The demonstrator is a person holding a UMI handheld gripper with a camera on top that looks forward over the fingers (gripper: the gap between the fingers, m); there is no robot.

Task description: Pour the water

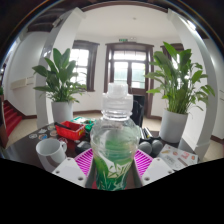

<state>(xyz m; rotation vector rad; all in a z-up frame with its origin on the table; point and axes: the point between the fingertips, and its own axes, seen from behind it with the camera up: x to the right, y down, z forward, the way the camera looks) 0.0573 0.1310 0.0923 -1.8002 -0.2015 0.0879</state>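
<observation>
I am holding the tool low over the desk, and its two fingers are clamping the water bottle from either side. The pink pads are pressing against the bottle's lower body, with no gap showing on either side. The bottle is standing upright between the fingers, filling the middle of my view. Its white cap is looking closed, as far as I can tell.

Progress: I am judging the grasp as done. The pour itself is not yet begun, since the bottle is not tilting and no water is showing outside it. A white mug is sitting on the desk to the bottle's left, near but apart from it; I am taking it as the likely receiver. I cannot see inside it. What is left, by my reading: bringing the bottle over the mug, tilting, pouring, then setting the bottle upright again. The cap may be needing attention first.

Surface: the desk is dark, carrying a red object behind the mug, plus small items I cannot make out.

Room: a leafy potted plant is standing to the left and another plant to the right. Dark-framed windows are sitting in the far white wall between them.
</observation>
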